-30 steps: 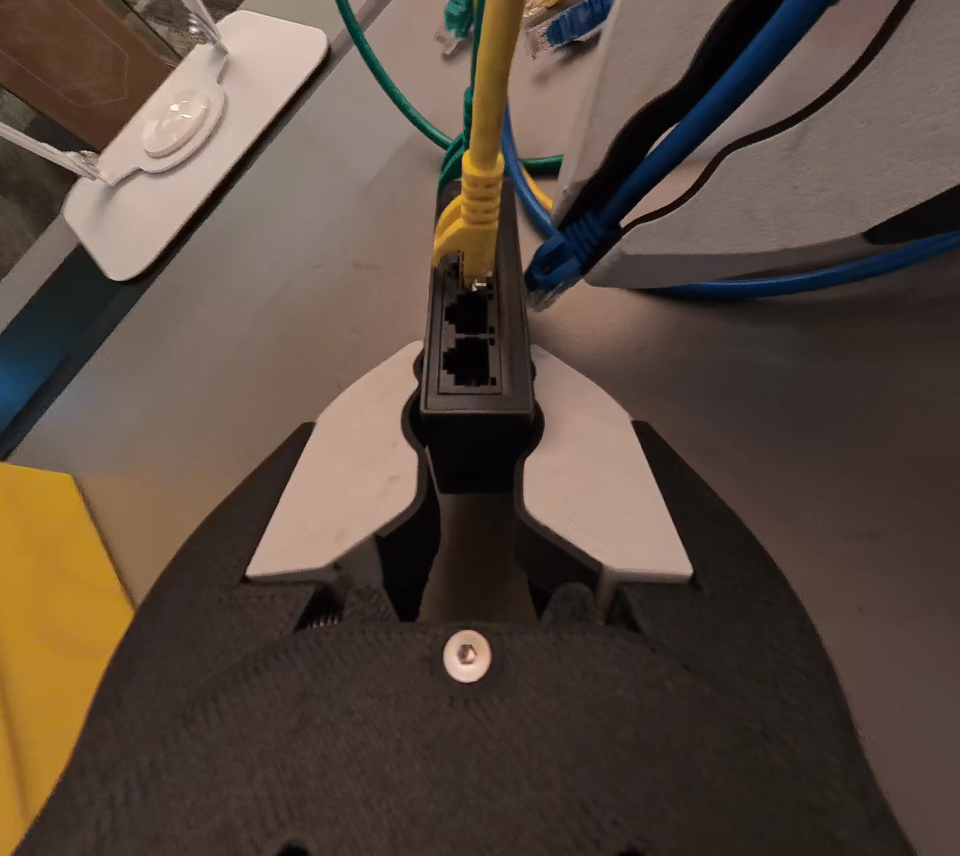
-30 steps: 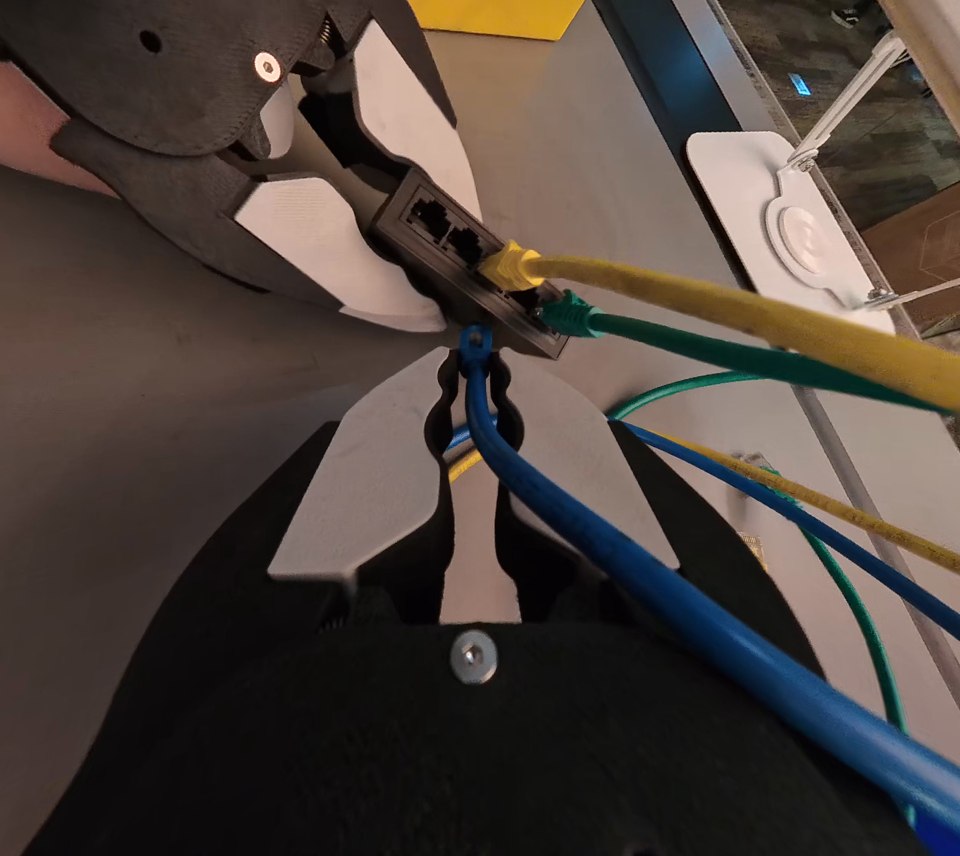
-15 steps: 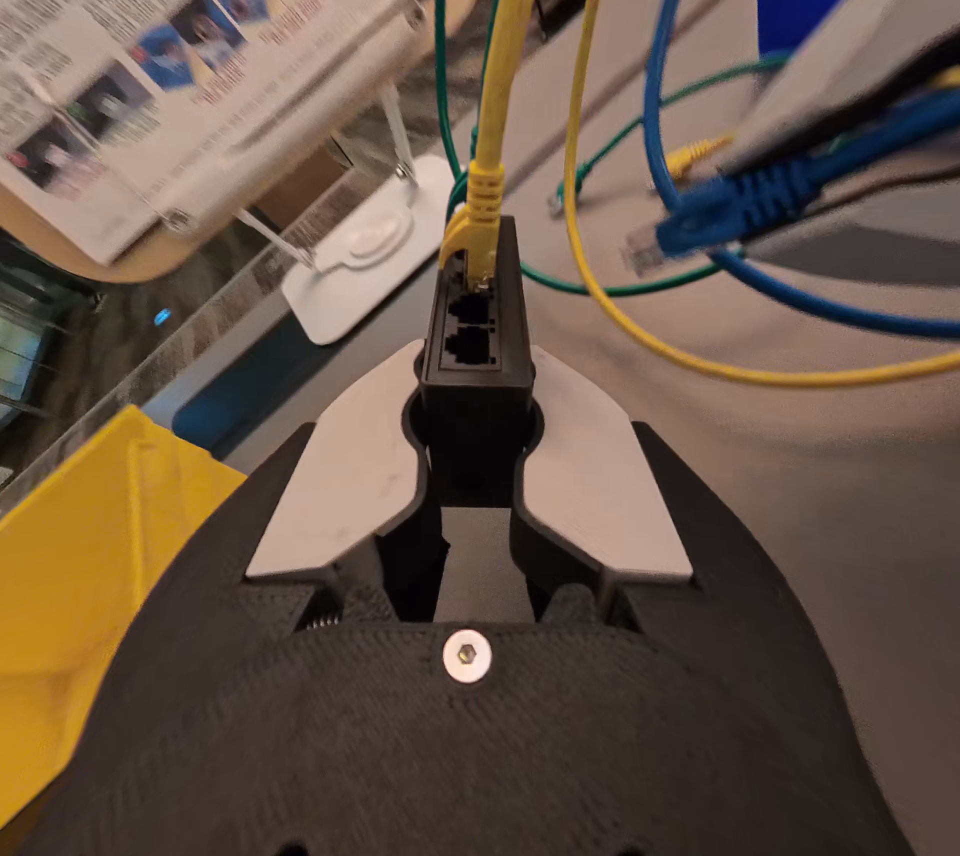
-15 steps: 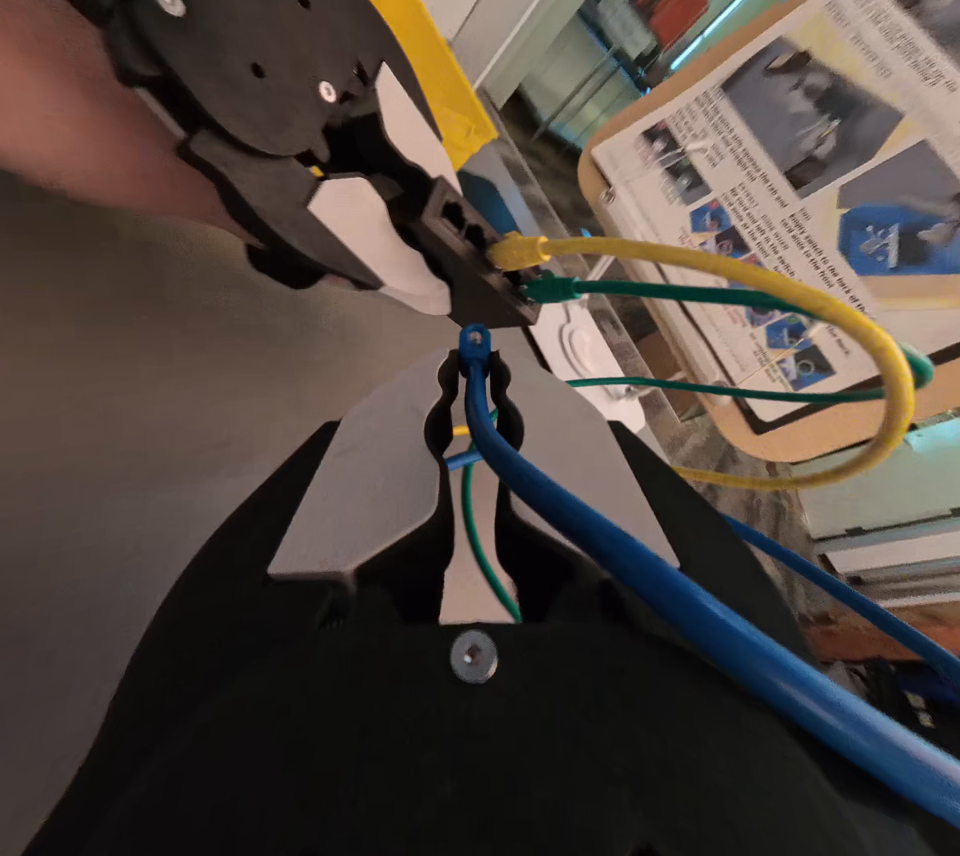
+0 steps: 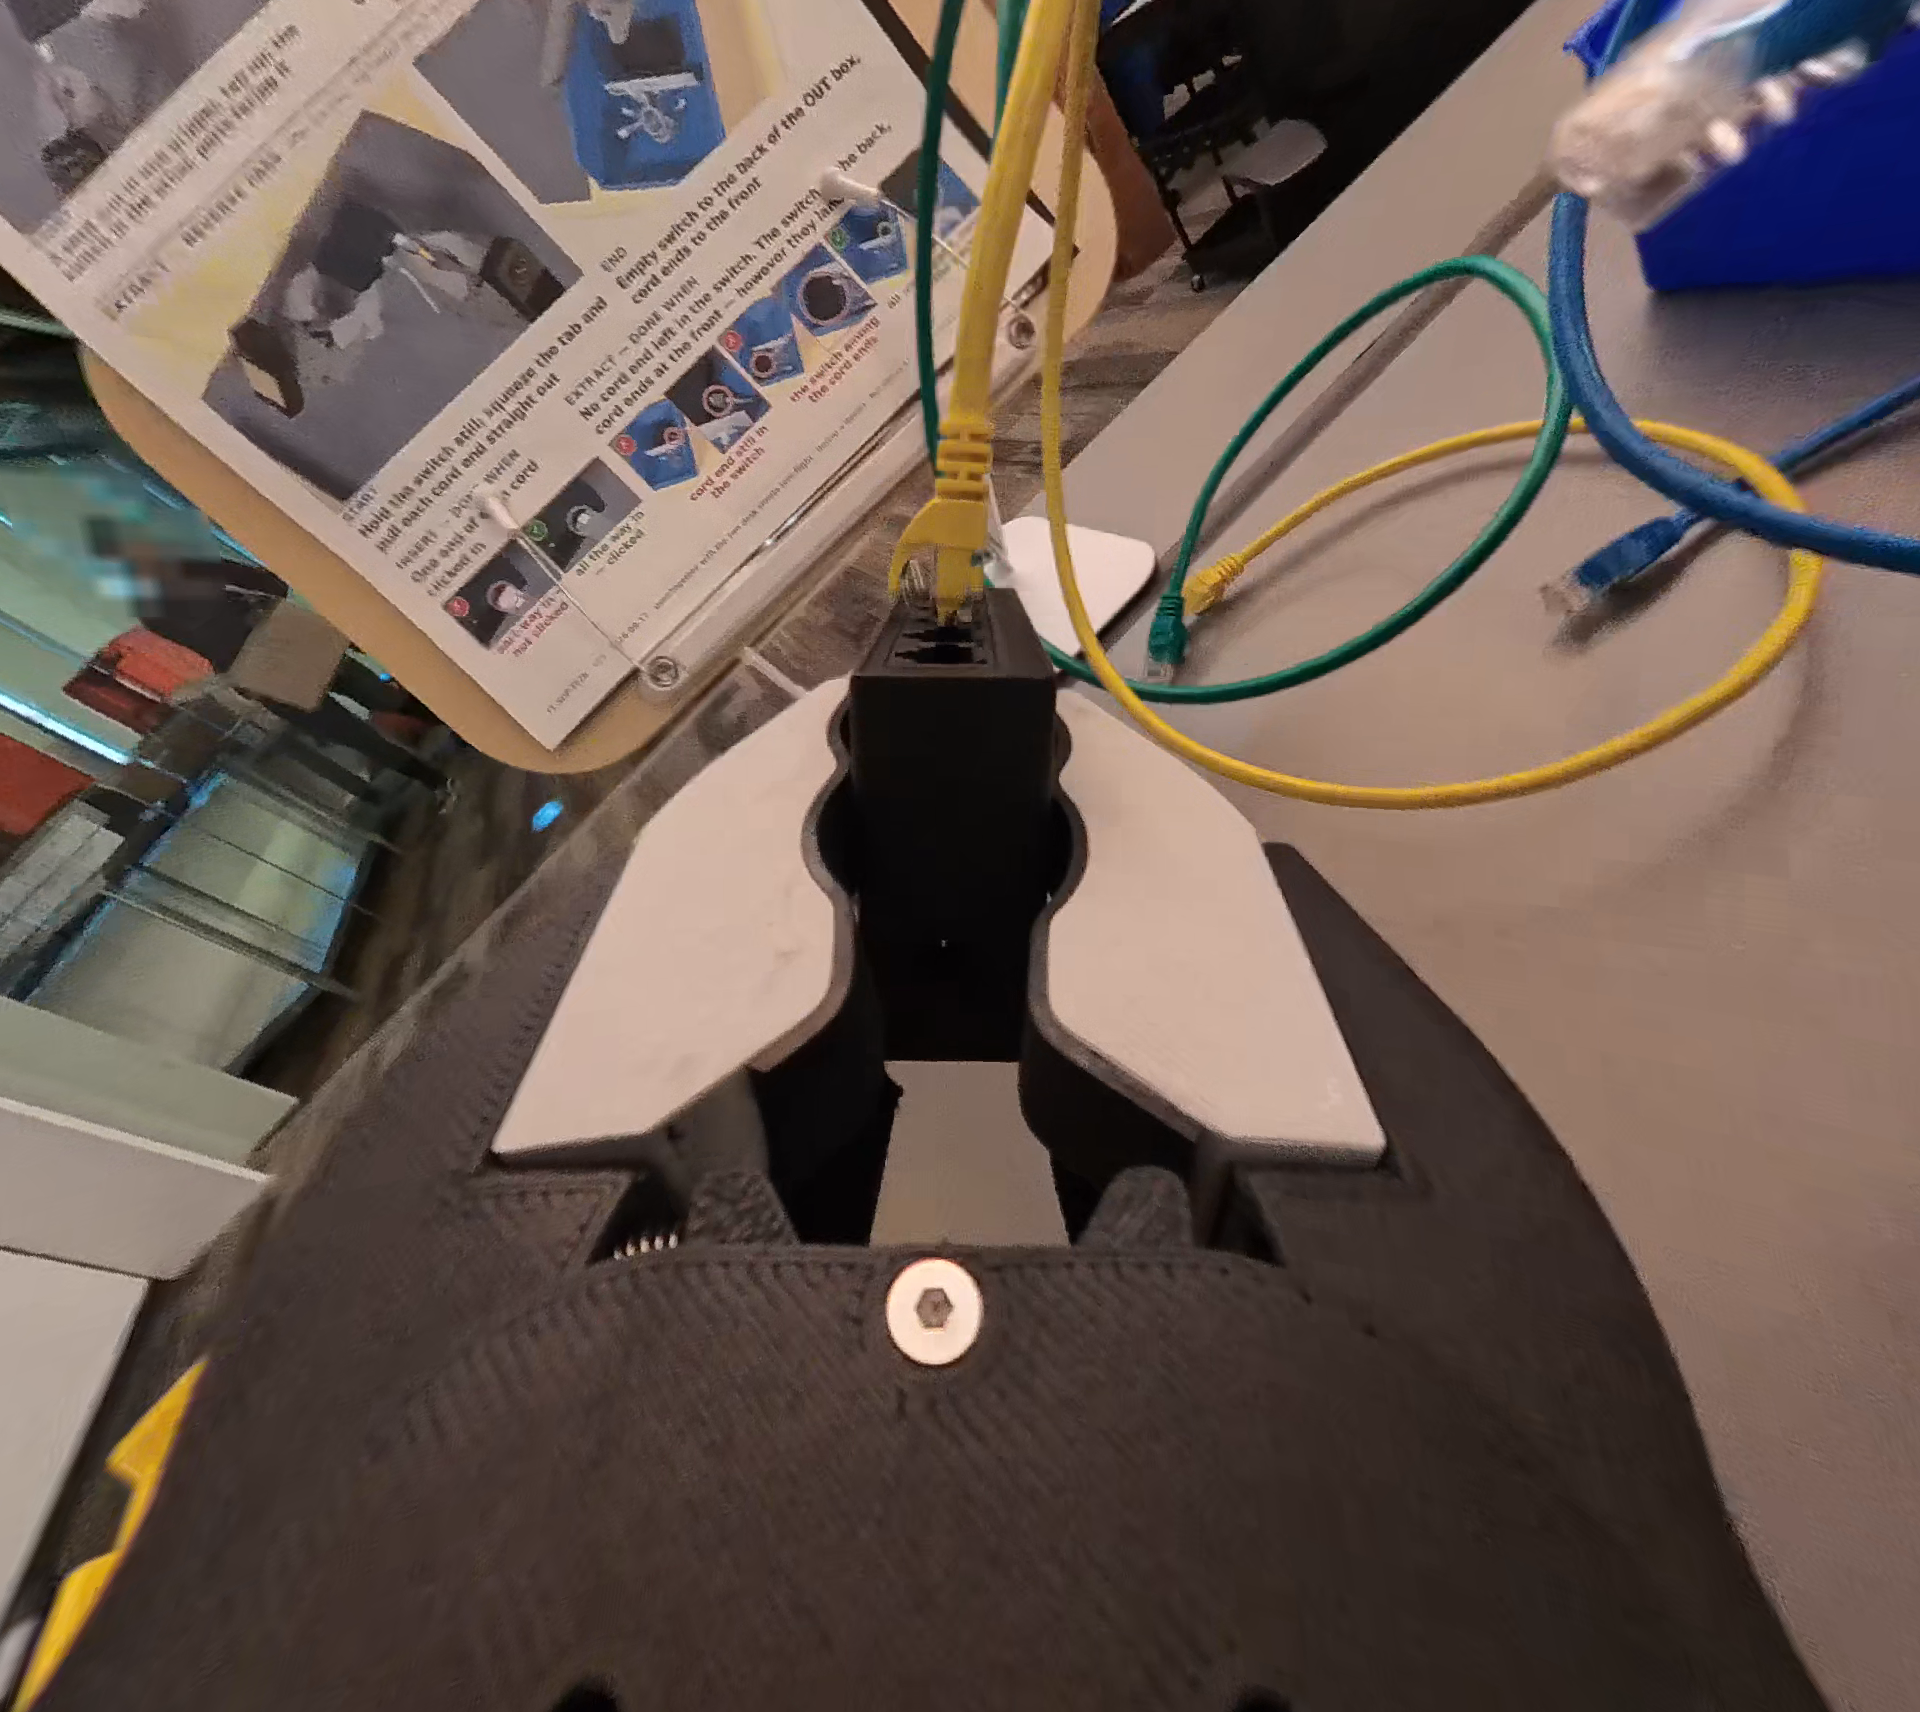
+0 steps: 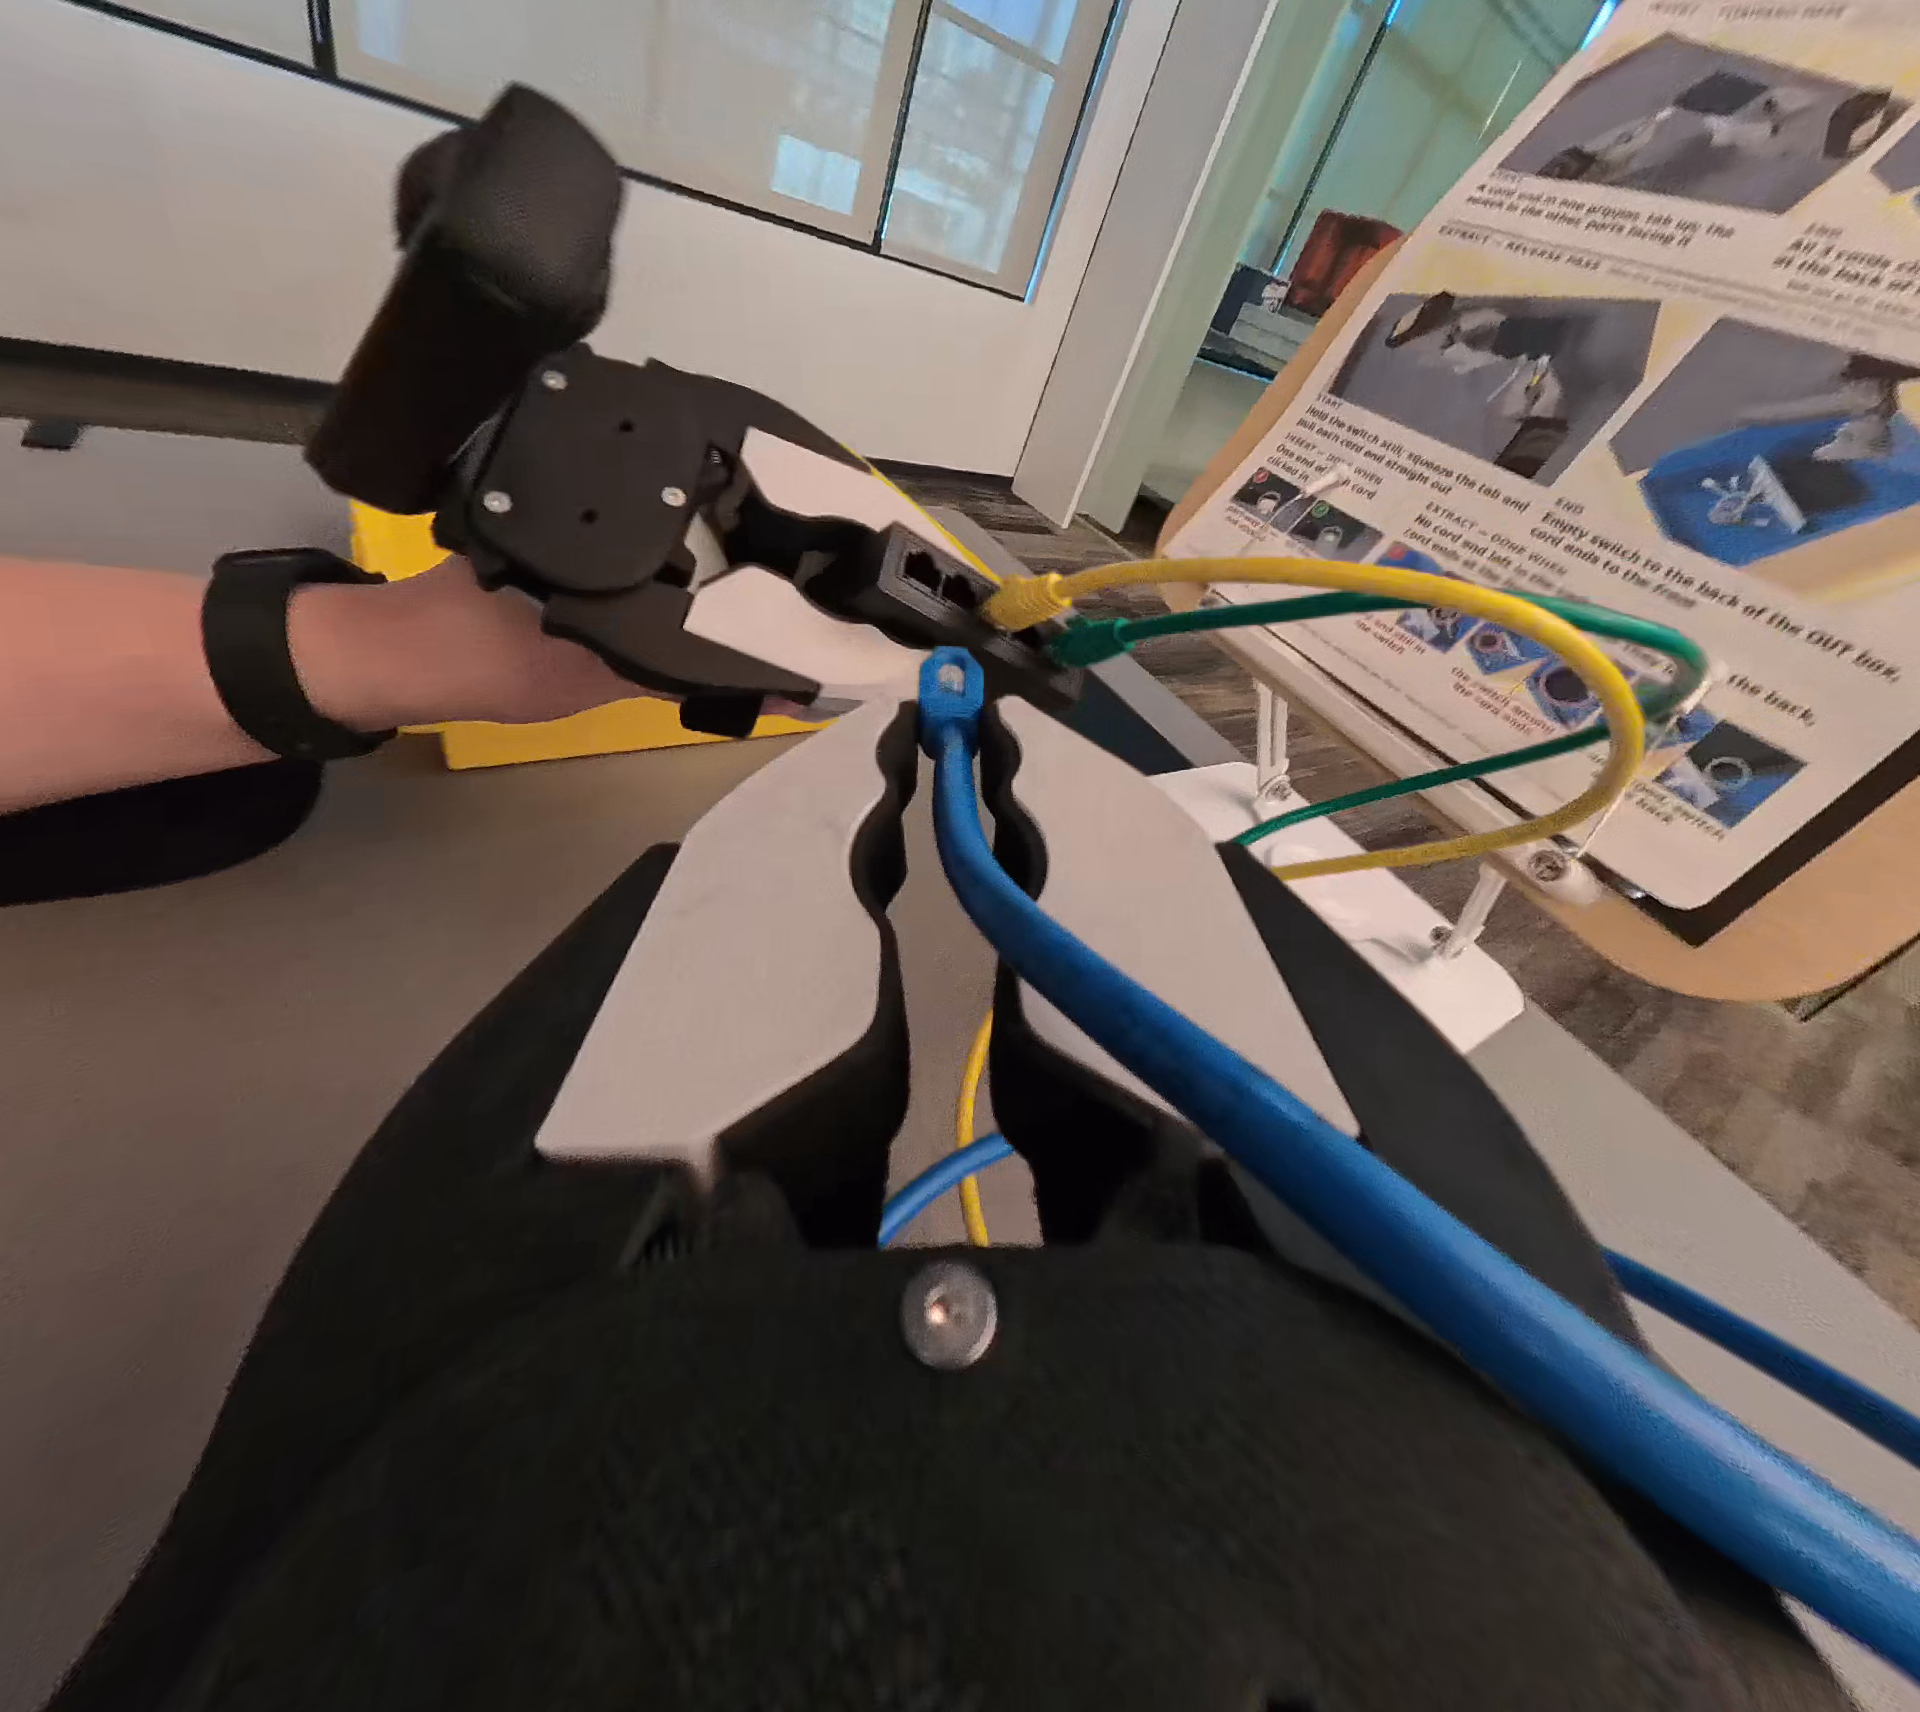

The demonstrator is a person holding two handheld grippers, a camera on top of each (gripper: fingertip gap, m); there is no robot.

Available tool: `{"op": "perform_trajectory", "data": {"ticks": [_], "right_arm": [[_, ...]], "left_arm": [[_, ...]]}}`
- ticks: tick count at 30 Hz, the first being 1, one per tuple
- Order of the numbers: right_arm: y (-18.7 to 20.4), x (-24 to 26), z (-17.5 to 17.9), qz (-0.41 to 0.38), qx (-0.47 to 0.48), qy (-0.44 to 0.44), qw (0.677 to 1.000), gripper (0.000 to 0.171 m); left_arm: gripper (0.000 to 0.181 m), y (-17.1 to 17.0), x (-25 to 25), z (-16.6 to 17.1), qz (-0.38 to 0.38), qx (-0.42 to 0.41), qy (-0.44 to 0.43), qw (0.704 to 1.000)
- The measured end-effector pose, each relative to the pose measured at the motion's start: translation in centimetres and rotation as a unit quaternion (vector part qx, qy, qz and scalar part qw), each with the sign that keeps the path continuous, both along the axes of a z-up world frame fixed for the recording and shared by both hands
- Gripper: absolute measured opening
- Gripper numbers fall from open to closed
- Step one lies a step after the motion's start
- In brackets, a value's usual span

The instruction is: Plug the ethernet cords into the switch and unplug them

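Grey surface [image 5: 1558,987] lies bare below; left gripper [image 5: 951,831] clamps the switch [image 5: 945,831] aloft, right gripper [image 6: 951,727] pinches the blue cord [image 6: 1195,1028] just beside its edge.

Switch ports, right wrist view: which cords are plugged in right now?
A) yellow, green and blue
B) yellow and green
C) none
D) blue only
B: the yellow cord and green cord sit in the switch held by the left gripper, while the blue cord is clamped in the right gripper, its plug short of the ports.
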State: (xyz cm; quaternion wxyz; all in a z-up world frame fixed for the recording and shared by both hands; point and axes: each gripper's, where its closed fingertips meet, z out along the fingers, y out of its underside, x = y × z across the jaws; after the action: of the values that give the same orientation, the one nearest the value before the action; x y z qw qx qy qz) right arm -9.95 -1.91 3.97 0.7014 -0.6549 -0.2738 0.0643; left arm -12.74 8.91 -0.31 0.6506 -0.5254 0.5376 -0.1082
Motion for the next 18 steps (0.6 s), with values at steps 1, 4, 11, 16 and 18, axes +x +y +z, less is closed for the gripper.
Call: {"op": "perform_trajectory", "data": {"ticks": [1, 4, 11, 16, 18], "right_arm": [[0.0, 0.0, 0.0, 0.001, -0.005, 0.006, 1.000, 0.012], [-0.3, -0.3, 0.5, 0.012, -0.011, 0.024, 1.000, 0.012], [-2.7, -2.0, 4.1, 0.015, 0.055, -0.017, 0.998, 0.012], [-3.8, -3.9, 4.7, 0.045, 0.064, -0.007, 0.997, 0.012], [-3.9, -3.9, 4.9, 0.051, 0.070, 0.004, 0.996, 0.012]], "left_arm": [[0.029, -0.3, -0.2, 0.3, -0.002, 0.008, -0.005, 1.000], [0.029, -1.6, -0.2, 1.9, -0.023, 0.014, -0.035, 0.999], [0.029, -5.2, -0.3, 4.9, -0.061, 0.126, -0.065, 0.988], [0.029, -7.7, -0.4, 6.7, -0.080, 0.172, -0.080, 0.979], [0.029, -8.5, -0.5, 7.1, -0.085, 0.185, -0.083, 0.976]]}}
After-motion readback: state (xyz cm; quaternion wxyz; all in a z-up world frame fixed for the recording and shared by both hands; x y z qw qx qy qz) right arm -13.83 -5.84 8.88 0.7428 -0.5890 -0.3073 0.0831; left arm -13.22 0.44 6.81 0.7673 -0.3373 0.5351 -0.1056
